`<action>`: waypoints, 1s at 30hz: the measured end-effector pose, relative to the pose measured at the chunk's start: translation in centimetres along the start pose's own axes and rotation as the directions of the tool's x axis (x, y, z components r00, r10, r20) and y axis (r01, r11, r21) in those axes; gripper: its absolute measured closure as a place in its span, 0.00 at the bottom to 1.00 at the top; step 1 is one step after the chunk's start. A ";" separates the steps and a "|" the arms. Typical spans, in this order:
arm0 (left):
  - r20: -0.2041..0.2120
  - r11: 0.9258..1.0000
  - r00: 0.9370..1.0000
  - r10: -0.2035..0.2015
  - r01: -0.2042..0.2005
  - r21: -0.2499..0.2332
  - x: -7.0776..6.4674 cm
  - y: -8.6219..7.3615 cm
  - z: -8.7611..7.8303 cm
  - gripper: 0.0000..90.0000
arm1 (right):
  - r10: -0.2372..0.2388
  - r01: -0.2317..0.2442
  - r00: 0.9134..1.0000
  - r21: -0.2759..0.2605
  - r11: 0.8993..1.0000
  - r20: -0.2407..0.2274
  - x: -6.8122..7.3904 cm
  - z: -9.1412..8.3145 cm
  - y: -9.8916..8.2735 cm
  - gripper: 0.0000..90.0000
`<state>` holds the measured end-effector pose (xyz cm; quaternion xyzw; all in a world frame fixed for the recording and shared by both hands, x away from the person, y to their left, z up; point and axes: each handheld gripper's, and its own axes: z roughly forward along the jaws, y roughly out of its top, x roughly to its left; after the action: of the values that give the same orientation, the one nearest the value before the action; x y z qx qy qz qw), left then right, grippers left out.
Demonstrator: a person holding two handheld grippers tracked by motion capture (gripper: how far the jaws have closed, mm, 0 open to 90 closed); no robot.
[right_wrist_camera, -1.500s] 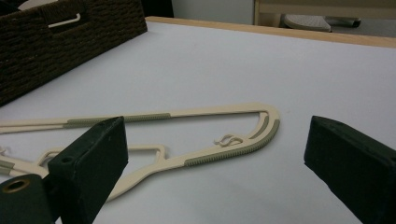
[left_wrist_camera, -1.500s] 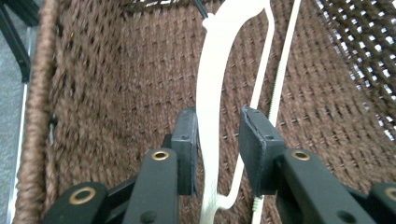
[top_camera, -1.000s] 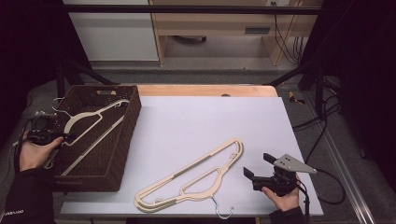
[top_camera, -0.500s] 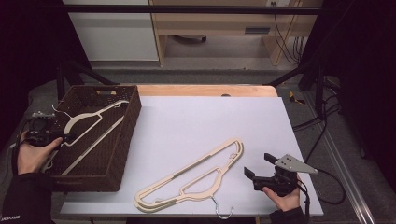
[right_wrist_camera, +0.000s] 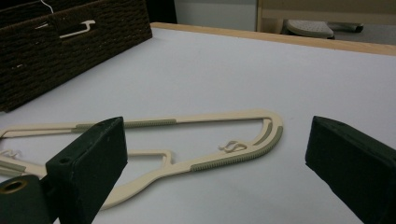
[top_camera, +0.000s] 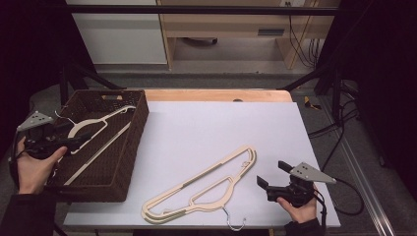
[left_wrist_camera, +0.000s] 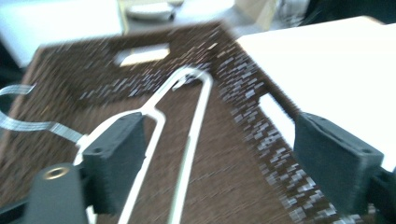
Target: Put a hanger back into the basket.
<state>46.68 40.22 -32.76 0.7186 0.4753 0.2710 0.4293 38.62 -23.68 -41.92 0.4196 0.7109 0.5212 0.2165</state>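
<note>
My left claw (top_camera: 69, 135) hangs over the near-left corner of the wicker basket (top_camera: 129, 162); its jaws have just been opening and now stand apart, pressing on nothing. In the left gripper view, a cream hanger (left_wrist_camera: 189, 126) lies on the basket floor ahead of and beneath this claw, its shoulder passing just beside one pad, its far bend toward the basket's far wall. Its wire hook (left_wrist_camera: 28, 122) curls off to that pad's outer side.

My right claw (top_camera: 272, 174) sits low at the near edge of the white table (top_camera: 206, 123), jaws wide apart and bare. Just ahead of it lies a second cream hanger (top_camera: 204, 184) flat on the table, its rounded end nearest the claw, its metal hook (top_camera: 235, 223) at the table's near edge. The basket stands well beyond it.
</note>
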 end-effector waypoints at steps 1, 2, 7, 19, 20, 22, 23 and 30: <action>0.024 0.999 1.000 0.015 -0.013 -0.053 -1.3 0.3 -0.3 0.14 | 0.000 0.000 1.000 0.002 1.000 0.000 0.1 0.0 0.0 0.06; 0.041 0.997 0.999 0.015 -0.011 -0.076 -2.0 0.5 -0.3 0.11 | -0.003 0.003 1.000 0.004 1.000 -0.003 0.1 0.0 0.0 0.06; 0.117 0.986 0.992 0.050 -0.030 -0.164 -5.3 0.7 -0.5 0.05 | -0.003 0.003 1.000 0.006 1.000 -0.012 0.6 0.1 0.1 0.05; 0.246 0.967 0.961 0.123 -0.060 -0.249 -11.6 -1.5 0.2 0.04 | 0.001 0.000 0.999 0.021 1.000 -0.055 2.0 0.6 0.3 0.05; 0.253 0.967 0.960 0.123 -0.058 -0.248 -12.0 -1.7 0.3 0.04 | -0.002 0.004 0.998 0.026 1.000 -0.059 2.1 0.7 0.2 0.05; 0.266 0.968 0.955 0.133 -0.067 -0.243 -12.9 -2.1 0.4 0.04 | 0.002 0.000 0.998 0.032 0.999 -0.066 2.4 0.9 0.2 0.05; 0.269 0.968 0.954 0.134 -0.068 -0.243 -13.3 -2.3 0.5 0.04 | -0.001 0.004 0.997 0.037 0.999 -0.073 2.5 1.0 0.2 0.05; 0.306 0.967 0.935 0.177 -0.109 -0.229 -16.2 -3.5 0.8 0.05 | -0.022 0.030 0.994 0.072 0.997 -0.108 3.7 1.6 0.1 0.06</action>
<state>39.29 25.73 -35.88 0.7372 0.3133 0.2281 0.5535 37.75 -19.73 -41.96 0.3892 0.7456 0.5137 0.1693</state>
